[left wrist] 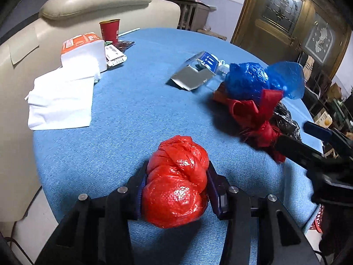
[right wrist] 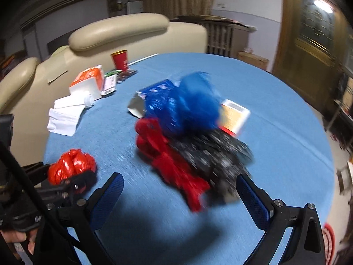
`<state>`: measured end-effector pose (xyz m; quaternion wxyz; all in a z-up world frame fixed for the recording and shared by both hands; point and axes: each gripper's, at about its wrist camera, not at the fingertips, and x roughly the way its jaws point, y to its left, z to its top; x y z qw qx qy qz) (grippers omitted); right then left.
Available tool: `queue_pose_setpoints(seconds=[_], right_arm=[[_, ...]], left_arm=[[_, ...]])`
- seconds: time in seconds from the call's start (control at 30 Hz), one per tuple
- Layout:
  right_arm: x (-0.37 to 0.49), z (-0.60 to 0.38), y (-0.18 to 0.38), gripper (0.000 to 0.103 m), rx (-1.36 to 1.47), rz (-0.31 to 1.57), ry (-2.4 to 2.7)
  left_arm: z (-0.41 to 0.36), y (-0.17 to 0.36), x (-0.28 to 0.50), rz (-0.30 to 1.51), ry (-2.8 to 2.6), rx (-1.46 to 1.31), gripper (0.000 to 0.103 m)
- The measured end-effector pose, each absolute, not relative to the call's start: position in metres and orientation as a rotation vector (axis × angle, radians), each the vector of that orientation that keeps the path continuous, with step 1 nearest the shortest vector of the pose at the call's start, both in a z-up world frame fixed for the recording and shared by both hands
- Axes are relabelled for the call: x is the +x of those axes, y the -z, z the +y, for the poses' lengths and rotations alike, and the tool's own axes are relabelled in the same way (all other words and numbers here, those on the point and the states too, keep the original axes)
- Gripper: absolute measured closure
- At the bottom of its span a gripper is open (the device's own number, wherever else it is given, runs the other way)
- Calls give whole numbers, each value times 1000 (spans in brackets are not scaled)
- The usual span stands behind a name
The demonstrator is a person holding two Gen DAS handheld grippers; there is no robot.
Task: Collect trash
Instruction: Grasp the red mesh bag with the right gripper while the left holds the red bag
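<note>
- Red plastic bag (left wrist: 176, 183), balled up, sits squeezed between the pads of my left gripper (left wrist: 175, 190), near the front edge of the blue table (left wrist: 132, 110).
- My right gripper (right wrist: 179, 195) stands wide apart with nothing between its pads, just short of a pile of trash.
- That pile, well right of the held bag, has a blue bag (right wrist: 196, 103), a black bag (right wrist: 216, 154), red wrapping (right wrist: 167, 156) and a blue carton (right wrist: 158, 101).
- Further back I see white napkins (left wrist: 61, 101), an orange-and-white pack (left wrist: 85, 50) and a red cup (left wrist: 109, 29).
- A cream sofa (left wrist: 92, 2) stands behind the table.
</note>
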<state>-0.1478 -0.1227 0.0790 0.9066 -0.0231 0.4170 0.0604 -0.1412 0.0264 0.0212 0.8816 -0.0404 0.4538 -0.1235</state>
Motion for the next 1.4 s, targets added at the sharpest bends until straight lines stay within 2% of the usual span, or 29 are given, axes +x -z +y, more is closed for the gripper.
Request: queue_pose_setpoints(seconds=[0.07,0.13,0.3,0.33,0.37,0.47,0.5,0.97,1.17,1.4], right_arm=[[-133,-116,-72,4,-84,886,-123],[-123,-115,-66,21,-107,909,-117],[-111,-107,-54,26,-178,947,-107],[-112,-107,-55,46,-171,950,-115],[-114,-107,-55,61,-164,957,-122],[-123,-110,-53,66,-141,970,-131],[-127,-113,-53,72,-122,973,-135],[-212,-160,-74,73,33,945,-121],[-208,-168,-58,69,50,986,-110],[-208,-169,-57,73,70,968,-124]], left_arm=[[26,-22,-146,947,259,-93,54],[26,-21,-148,953,260,-96,54],[25,-16,-143,967,264,-94,54],[23,-15,-143,967,267,-89,54],[21,-15,-143,968,270,-85,54],[13,-18,-146,961,281,-65,54],[10,-20,-148,956,284,-56,54],[-15,-33,-164,927,310,4,54],[-23,-31,-163,933,316,26,54],[-35,-36,-169,926,335,56,54]])
